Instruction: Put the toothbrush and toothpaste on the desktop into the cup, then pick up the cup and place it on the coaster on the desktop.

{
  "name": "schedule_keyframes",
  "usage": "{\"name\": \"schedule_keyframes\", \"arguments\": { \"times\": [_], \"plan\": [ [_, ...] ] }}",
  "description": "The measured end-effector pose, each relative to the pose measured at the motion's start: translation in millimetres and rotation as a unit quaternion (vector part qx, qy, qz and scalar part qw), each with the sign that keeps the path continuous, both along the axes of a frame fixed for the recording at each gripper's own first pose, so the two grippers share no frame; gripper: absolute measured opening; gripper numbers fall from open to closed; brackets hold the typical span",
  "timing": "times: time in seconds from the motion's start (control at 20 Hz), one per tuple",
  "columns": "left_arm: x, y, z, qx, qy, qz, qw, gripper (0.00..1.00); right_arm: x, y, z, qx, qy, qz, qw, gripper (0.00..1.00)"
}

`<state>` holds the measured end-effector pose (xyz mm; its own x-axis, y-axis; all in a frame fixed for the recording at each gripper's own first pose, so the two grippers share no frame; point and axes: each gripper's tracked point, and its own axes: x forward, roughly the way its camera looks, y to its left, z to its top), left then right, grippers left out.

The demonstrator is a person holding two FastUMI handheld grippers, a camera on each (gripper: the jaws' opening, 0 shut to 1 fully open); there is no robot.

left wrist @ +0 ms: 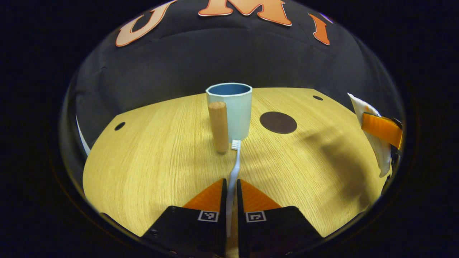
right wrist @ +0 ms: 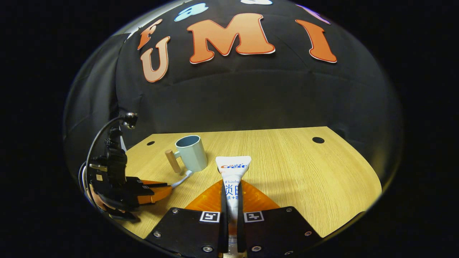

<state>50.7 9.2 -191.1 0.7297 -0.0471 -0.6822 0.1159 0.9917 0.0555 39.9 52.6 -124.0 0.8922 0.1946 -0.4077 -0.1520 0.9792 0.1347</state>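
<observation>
The left tongs (left wrist: 231, 190) are pinching the toothbrush (left wrist: 235, 168) by its handle, its bristle head pointing at the foot of the cup (left wrist: 231, 111) on the bench (left wrist: 143, 161). The right tongs (right wrist: 231, 195) are pinching the toothpaste (right wrist: 232, 179), held above the bench. To do this well, the brush should be lifting above the rim, tipping head-down, clearing the wooden handle (left wrist: 218, 127). Beyond, the coaster (left wrist: 278, 122) is lying bare.

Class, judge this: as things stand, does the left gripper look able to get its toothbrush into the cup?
Probably yes. The left gripper is shut on the toothbrush, whose head lies just before the cup. The cup's mouth is open, though the brush must rise over its rim.
</observation>
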Motion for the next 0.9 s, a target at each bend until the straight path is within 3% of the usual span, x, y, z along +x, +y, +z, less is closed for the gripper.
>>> {"name": "schedule_keyframes", "arguments": {
  "times": [0.1,0.35,0.6,0.7,0.9],
  "plan": [
    [-4,0,-1,0.012,0.013,-0.004,1.0,0.09,0,-1,-1,0.002,0.001,-0.001,1.0,0.1],
    [4,0,2,0.043,0.019,-0.034,0.998,0.19,-8,-3,-3,0.003,-0.003,-0.001,1.0,0.1],
    [13,-7,-1,0.033,0.01,-0.041,0.999,0.18,-10,-7,-4,0.005,-0.003,-0.004,1.0,0.1],
    [13,-9,-4,0.031,0.007,-0.042,0.999,0.07,-10,-8,-5,0.007,-0.002,-0.006,1.0,0.1],
    [7,-11,1,0.011,0.0,-0.044,0.999,0.04,-10,-10,-8,0.008,0.0,-0.009,1.0,0.1]
  ]
}}
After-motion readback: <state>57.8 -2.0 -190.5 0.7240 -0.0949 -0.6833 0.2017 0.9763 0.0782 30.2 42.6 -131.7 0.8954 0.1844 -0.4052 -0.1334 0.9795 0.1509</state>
